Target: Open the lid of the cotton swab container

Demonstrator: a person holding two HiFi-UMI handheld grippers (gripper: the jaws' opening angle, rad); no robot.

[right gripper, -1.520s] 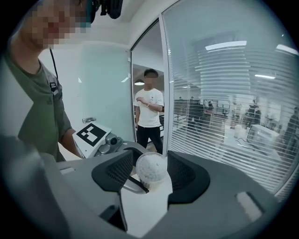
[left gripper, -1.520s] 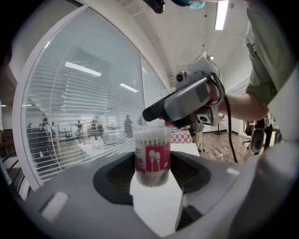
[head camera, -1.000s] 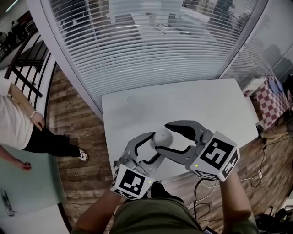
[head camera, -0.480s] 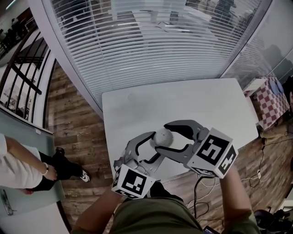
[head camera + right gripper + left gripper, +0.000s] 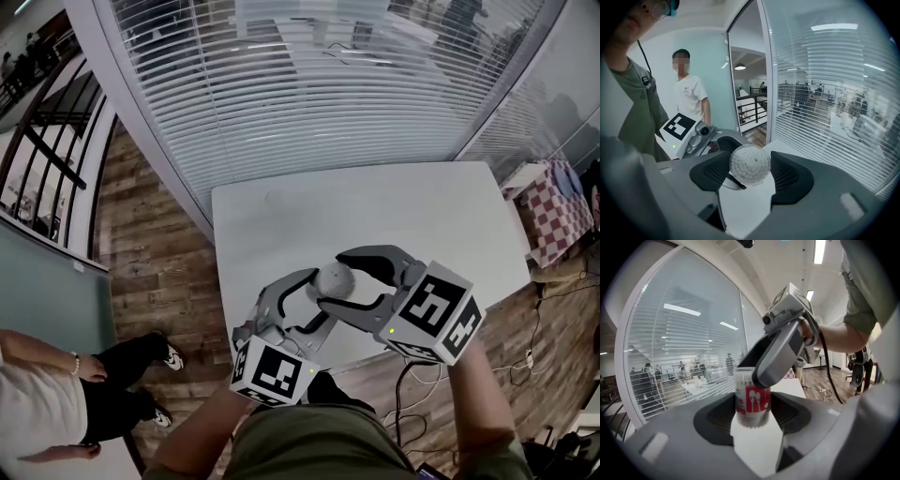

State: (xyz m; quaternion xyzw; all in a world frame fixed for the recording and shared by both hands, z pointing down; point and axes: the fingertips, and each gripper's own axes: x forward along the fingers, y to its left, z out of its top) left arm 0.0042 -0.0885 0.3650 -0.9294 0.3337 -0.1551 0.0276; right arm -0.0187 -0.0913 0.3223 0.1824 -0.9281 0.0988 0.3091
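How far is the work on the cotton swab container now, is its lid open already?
Done: the left claw grips the cotton swab container by its body. In hand: the right claw is closed around the lid. Left: the lid looks seated, so pulling it off remains.

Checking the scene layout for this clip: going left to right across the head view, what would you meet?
Bystander in a white top → cotton swab container → checkered cloth
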